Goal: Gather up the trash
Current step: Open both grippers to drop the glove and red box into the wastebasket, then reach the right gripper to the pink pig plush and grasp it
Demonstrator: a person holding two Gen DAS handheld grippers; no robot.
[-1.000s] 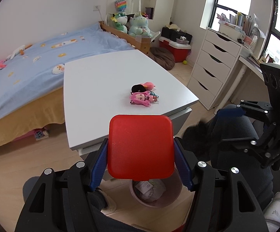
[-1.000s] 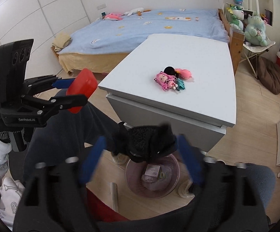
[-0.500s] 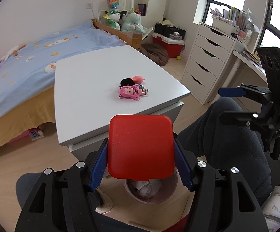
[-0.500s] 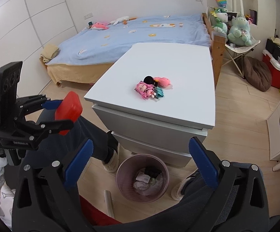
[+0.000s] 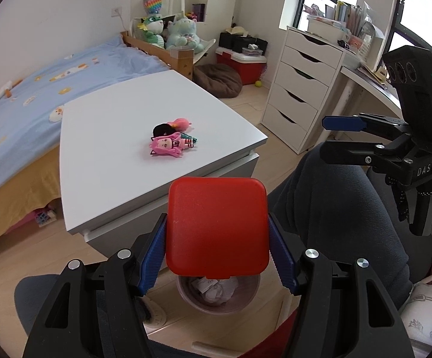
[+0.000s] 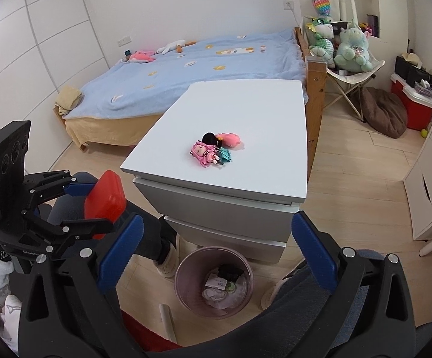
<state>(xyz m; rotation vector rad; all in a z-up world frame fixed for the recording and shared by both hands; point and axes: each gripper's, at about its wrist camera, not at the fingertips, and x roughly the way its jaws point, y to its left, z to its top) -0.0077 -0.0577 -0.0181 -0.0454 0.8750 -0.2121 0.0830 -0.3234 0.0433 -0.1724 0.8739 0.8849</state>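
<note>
My left gripper (image 5: pixel 217 250) is shut on a flat red square box (image 5: pixel 217 226), held in the air above a pink trash bin (image 5: pixel 218 294) on the floor. The same box shows in the right wrist view (image 6: pixel 105 201), in the left gripper (image 6: pixel 92 205) at the left. My right gripper (image 6: pixel 216 250) is open and empty, above the pink bin (image 6: pixel 214 282), which holds crumpled paper and a dark item. In the left wrist view the right gripper (image 5: pixel 335 137) is at the right, jaws apart.
A white drawer table (image 6: pixel 245 137) carries a small pile of doll toys (image 6: pixel 213 149), also seen in the left wrist view (image 5: pixel 171 141). A blue bed (image 6: pixel 192 68), a white drawer chest (image 5: pixel 299 86) and my dark-trousered legs (image 5: pixel 335 208) surround the bin.
The right gripper opened and let go of a dark item, which now lies in the bin. Both grippers drew back and up a little. The left still holds the red box.
</note>
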